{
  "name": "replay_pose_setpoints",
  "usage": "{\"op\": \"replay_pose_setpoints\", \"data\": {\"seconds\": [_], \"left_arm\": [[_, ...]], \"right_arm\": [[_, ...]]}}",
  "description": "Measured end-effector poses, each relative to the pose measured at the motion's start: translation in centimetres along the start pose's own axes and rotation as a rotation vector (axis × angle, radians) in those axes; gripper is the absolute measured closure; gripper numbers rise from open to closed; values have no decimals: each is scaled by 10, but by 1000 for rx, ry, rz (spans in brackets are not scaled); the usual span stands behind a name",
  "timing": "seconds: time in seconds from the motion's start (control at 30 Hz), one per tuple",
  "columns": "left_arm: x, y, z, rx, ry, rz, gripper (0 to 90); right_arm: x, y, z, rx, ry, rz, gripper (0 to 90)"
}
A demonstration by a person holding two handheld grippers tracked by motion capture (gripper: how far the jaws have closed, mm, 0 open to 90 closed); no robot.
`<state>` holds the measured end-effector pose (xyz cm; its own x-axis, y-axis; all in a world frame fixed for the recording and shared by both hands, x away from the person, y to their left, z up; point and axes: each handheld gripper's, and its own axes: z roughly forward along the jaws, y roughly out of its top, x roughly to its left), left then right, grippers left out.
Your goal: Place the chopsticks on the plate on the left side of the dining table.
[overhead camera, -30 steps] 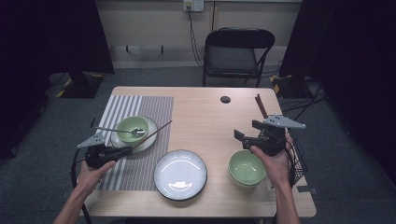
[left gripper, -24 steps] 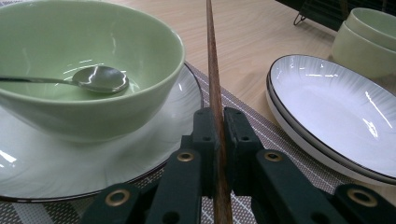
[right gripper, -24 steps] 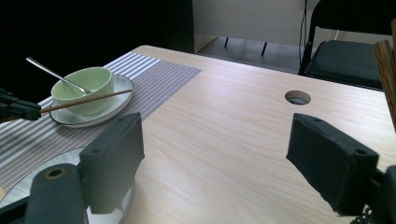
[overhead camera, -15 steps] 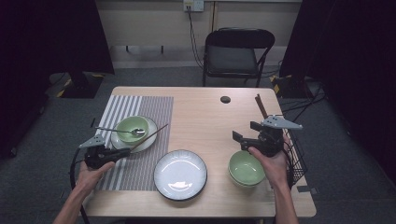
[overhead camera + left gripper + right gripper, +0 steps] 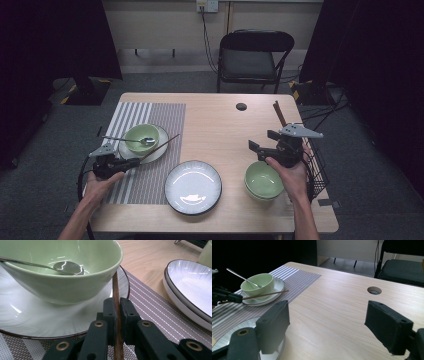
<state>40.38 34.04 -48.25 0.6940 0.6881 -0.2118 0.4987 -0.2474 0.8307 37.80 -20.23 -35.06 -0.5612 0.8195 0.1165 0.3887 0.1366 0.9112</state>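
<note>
My left gripper [image 5: 131, 161] [image 5: 117, 307] is shut on a brown wooden chopstick [image 5: 159, 146] [image 5: 115, 286]. The stick slants up and away over the rim of a small white plate [image 5: 156, 151] [image 5: 30, 317]. On that plate stands a green bowl [image 5: 140, 136] [image 5: 62, 287] with a metal spoon [image 5: 120, 139] [image 5: 68, 267] in it. My right gripper [image 5: 263, 141] [image 5: 330, 327] hovers open over bare table, just beyond a second green bowl [image 5: 263, 181]. The right gripper view also shows the first bowl [image 5: 258, 283], the chopstick [image 5: 265, 295] and the left gripper [image 5: 227, 297] at the far left.
A large white plate [image 5: 193, 186] [image 5: 190, 285] lies near the front edge, between my hands. A striped placemat [image 5: 155, 115] covers the table's left part. A wire basket [image 5: 316, 170] hangs at the right edge, with a brown stick [image 5: 277, 112] behind it. A chair [image 5: 256, 55] stands beyond the table.
The left gripper and its chopstick have shifted very slightly; the stick's far tip sits a touch lower in the view. The right gripper has stayed put.
</note>
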Motion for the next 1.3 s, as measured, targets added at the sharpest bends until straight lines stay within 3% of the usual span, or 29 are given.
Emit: {"op": "replay_pose_setpoints", "data": {"seconds": [0.27, 0.57, 0.73, 1.3], "left_arm": [[7, -3, -2, -21, 17, -39, 818], [5, -2, -1, -10, 52, -18, 779], [6, -1, 0, -11, 39, -30, 824], [6, -1, 3, -7, 34, -39, 821]], "right_arm": [[0, 0, 1, 3, -1, -3, 189], [0, 0, 1, 4, 0, -1, 189], [0, 0, 2, 5, 1, -2, 192], [1, 0, 3, 10, 1, -5, 193]]}}
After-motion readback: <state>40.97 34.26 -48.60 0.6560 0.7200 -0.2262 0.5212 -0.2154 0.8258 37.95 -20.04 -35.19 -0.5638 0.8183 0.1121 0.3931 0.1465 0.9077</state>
